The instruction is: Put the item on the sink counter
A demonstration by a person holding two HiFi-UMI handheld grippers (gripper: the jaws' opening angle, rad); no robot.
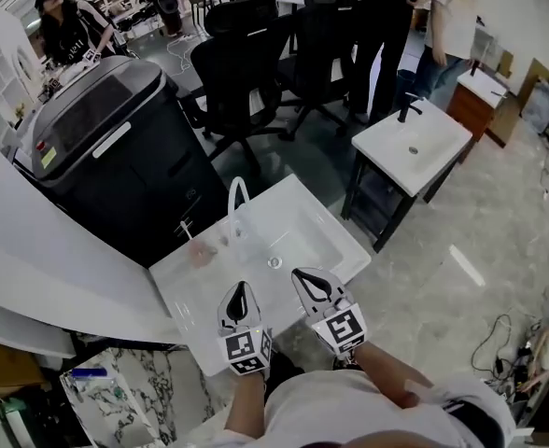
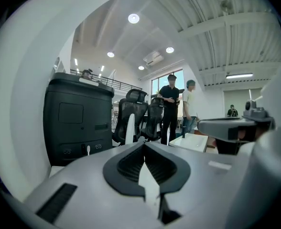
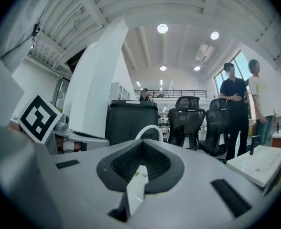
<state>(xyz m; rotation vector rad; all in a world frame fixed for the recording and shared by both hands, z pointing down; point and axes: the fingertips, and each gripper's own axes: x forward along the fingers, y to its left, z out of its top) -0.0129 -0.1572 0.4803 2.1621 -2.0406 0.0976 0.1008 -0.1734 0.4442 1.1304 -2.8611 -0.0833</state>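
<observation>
The white sink counter [image 1: 186,287] has a basin and a white arched faucet [image 1: 236,200]. A small pale pink item [image 1: 201,251] lies on the counter's flat part, left of the faucet. My left gripper [image 1: 240,294] hovers over the counter's near edge, shut and empty, a short way on the near side of the item. My right gripper [image 1: 306,279] is beside it over the basin's near rim, also shut and empty. In the left gripper view the jaws [image 2: 144,145] meet at the tip, with the faucet [image 2: 130,127] beyond. The right gripper view shows closed jaws [image 3: 141,143] and the faucet's arch [image 3: 148,130].
A large black machine [image 1: 116,147] stands directly behind the counter on the left. Black office chairs [image 1: 246,73] and standing people are further back. A second white sink on a black stand [image 1: 412,143] is at the right. Cables [image 1: 499,343] lie on the floor.
</observation>
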